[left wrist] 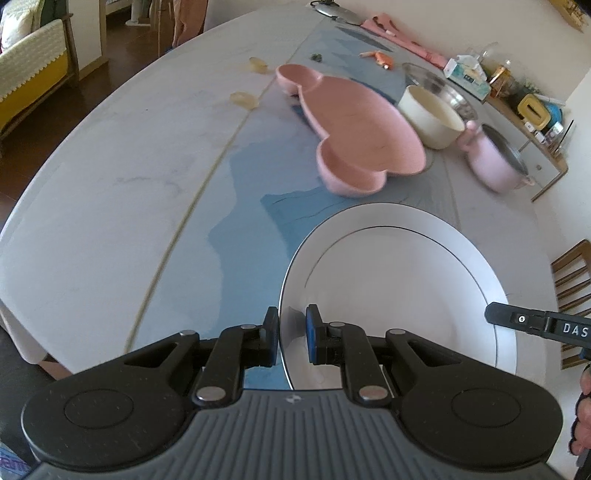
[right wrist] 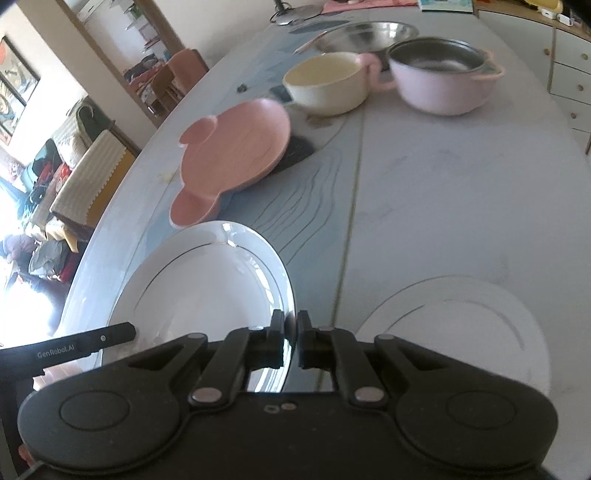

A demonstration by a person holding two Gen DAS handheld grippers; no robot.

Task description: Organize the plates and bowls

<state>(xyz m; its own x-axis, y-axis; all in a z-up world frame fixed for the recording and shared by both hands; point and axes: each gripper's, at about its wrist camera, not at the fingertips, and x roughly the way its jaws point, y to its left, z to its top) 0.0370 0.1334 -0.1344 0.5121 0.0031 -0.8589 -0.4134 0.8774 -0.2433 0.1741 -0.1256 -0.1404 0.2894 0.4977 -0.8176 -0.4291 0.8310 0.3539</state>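
Observation:
A large white plate (left wrist: 399, 280) with a thin dark ring is held above the table by both grippers. My left gripper (left wrist: 291, 332) is shut on its left rim. My right gripper (right wrist: 290, 339) is shut on its right rim, where the plate (right wrist: 207, 291) fills the lower left of the right wrist view. A second white plate (right wrist: 461, 332) lies flat on the table to the right. A pink mouse-shaped divided plate (left wrist: 362, 129) (right wrist: 236, 147) lies ahead, with a cream bowl (left wrist: 432, 114) (right wrist: 328, 81) beyond it.
A pink pot (left wrist: 495, 158) (right wrist: 443, 77) and a steel bowl (right wrist: 365, 35) stand at the far side of the marble table (left wrist: 110, 184). Small food scraps (left wrist: 380, 57) lie further back. A sideboard (left wrist: 532, 122) and a chair (left wrist: 572, 280) stand beyond the right edge.

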